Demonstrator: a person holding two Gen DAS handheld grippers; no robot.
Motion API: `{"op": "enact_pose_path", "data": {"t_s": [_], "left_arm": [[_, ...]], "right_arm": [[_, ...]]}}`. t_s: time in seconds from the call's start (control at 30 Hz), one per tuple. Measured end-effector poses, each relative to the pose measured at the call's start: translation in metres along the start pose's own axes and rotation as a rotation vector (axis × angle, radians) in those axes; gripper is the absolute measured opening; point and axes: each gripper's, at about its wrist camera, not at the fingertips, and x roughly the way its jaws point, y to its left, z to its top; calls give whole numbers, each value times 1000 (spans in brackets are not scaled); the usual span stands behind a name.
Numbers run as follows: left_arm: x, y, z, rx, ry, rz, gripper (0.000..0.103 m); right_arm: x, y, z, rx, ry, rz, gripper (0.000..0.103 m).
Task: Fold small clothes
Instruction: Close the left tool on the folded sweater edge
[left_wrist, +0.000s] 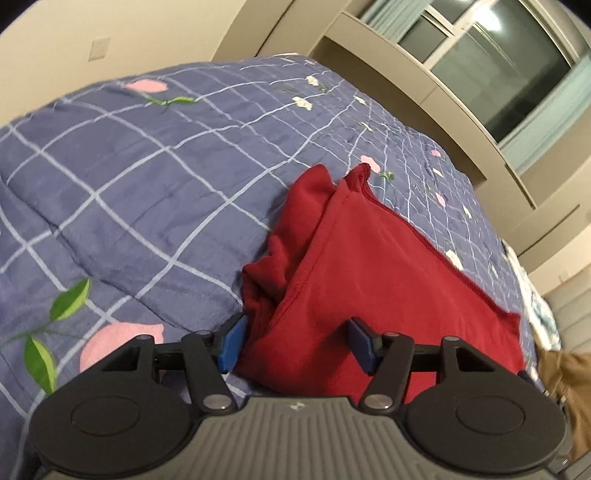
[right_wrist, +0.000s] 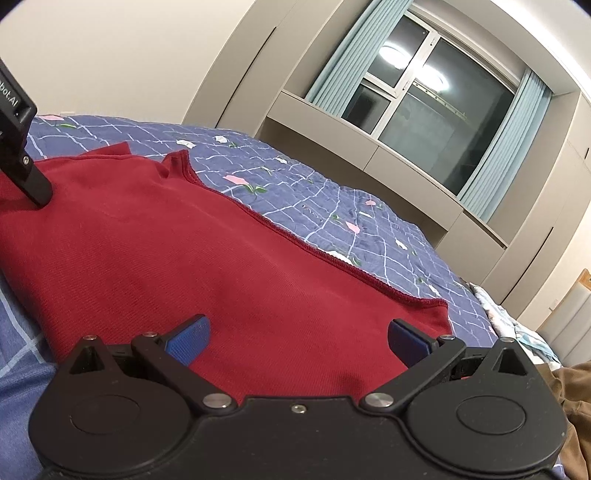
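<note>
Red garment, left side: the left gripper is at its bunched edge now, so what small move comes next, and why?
Probably lift that edge a little and carry it over the flat part. The left gripper has a bunched fold of the red garment between its blue pads, while the right gripper sits open over the flat cloth on the blue quilt.

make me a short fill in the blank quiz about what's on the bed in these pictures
1. The garment lying on the bed is dark ____.
2. The bedspread has a grid of pale lines and pink ____.
3. The pads of the right tongs are ____ in colour.
4. The window has light blue ____ beside it.

Missing words: red; flowers; blue; curtains
</note>
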Motion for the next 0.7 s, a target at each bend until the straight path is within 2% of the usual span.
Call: {"op": "enact_pose_path", "data": {"t_s": [0.17, 0.3, 0.37, 0.4, 0.5, 0.53, 0.6, 0.67, 0.7], "left_arm": [[1, 9, 2, -109, -8, -31, 63], [5, 11, 3, -157, -31, -42, 72], [9, 10, 4, -169, -42, -36, 73], [9, 9, 4, -174, -44, -34, 71], [12, 8, 6, -186, -43, -4, 49], [13, 10, 7, -192, -39, -9, 46], [12, 10, 7, -196, -42, -18, 41], [12, 10, 6, -190, -43, -19, 41], [13, 10, 6, -193, -43, -20, 45]], "right_arm": [[0, 0, 0, 5, 0, 3, 102], [0, 0, 0, 6, 0, 3, 102], [0, -1, 0, 6, 0, 3, 102], [0, -1, 0, 6, 0, 3, 102], [0, -1, 0, 9, 0, 4, 102], [0, 0, 0, 9, -1, 4, 102], [0, 0, 0, 11, -1, 5, 102], [0, 0, 0, 12, 0, 6, 102], [0, 0, 1, 13, 0, 6, 102]]}}
